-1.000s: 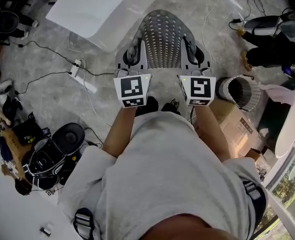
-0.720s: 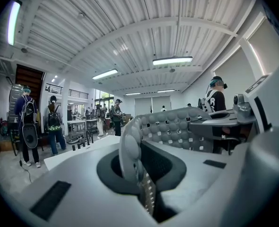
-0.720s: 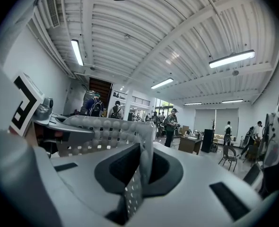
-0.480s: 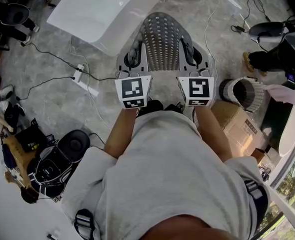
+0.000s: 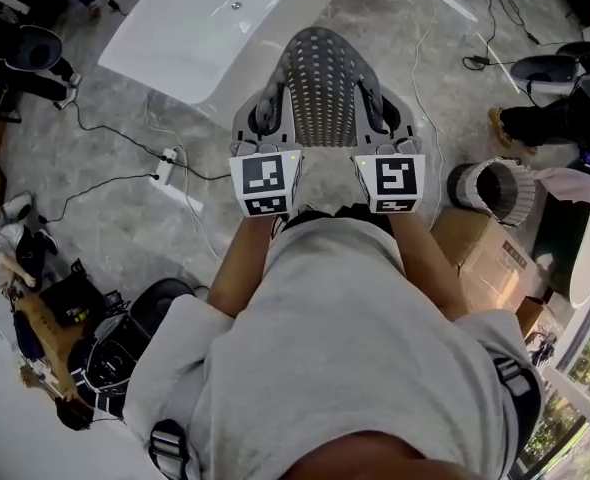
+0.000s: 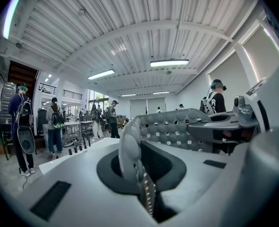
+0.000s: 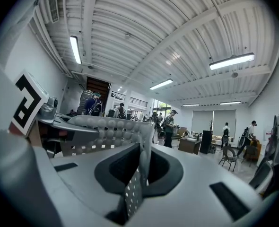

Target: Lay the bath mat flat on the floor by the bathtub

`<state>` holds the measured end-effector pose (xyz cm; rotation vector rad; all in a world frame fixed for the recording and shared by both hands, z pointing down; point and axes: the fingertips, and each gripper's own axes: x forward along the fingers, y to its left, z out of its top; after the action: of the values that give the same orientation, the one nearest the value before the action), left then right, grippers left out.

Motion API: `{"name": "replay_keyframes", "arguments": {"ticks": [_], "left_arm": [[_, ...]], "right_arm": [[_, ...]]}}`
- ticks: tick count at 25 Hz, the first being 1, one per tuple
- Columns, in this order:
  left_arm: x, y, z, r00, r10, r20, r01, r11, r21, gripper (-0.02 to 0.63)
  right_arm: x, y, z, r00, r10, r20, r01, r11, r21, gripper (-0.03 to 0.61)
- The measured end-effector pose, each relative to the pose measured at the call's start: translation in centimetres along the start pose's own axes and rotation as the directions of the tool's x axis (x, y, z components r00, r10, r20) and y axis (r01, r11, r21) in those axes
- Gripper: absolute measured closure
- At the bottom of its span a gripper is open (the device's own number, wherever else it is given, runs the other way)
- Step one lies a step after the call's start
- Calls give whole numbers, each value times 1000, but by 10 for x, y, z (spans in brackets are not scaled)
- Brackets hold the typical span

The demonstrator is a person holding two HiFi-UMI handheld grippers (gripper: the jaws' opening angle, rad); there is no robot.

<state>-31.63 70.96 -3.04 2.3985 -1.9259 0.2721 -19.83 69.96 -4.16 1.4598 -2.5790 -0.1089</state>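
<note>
Left gripper (image 5: 267,111): we clamp its jaws on the bath mat's (image 5: 325,73) left edge.
Right gripper (image 5: 379,111): we pinch the right edge.
Bath mat: grey, perforated, arched between both, near the white bathtub (image 5: 200,28).
Cube markers (image 5: 265,180): black-and-white squares.

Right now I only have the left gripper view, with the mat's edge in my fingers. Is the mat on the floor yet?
Observer: No. The head view shows the bath mat held up off the floor, arched between the left gripper and the right gripper.
Operator: Where's the tub?
Observer: The bathtub lies ahead, to the left of the mat.
Operator: Anything on the floor there?
Observer: A power strip lies on the floor left of the mat.
</note>
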Motion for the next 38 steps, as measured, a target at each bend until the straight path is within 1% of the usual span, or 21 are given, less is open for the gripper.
{"name": "replay_keyframes", "arguments": {"ticks": [3, 7, 12, 16, 21, 30, 38], "left_arm": [[-1, 9, 0, 1000, 8, 6, -8, 1000, -15, 586], [-1, 13, -4, 1000, 10, -2, -10, 1000, -15, 586], [5, 24, -16, 999, 25, -28, -26, 999, -29, 586], [17, 34, -23, 998, 36, -54, -38, 999, -36, 586], [44, 43, -26, 997, 43, -59, -45, 998, -42, 586], [124, 48, -26, 995, -1, -95, -3, 999, -38, 586], [208, 27, -13, 992, -60, -114, 57, 998, -32, 586]], "right_arm": [[4, 7, 2, 1000, 9, -1, -9, 1000, -7, 555], [7, 7, -3, 1000, 12, -10, -12, 1000, -6, 555], [20, 8, -14, 999, 21, -28, -21, 1000, 1, 555], [38, 7, -20, 999, 37, -36, -37, 999, 8, 555], [63, -2, -23, 998, 46, -48, -45, 999, 27, 555], [123, -49, -38, 996, 14, -89, -8, 998, 64, 555], [163, -122, -45, 994, -34, -101, 41, 997, 72, 555]]}}
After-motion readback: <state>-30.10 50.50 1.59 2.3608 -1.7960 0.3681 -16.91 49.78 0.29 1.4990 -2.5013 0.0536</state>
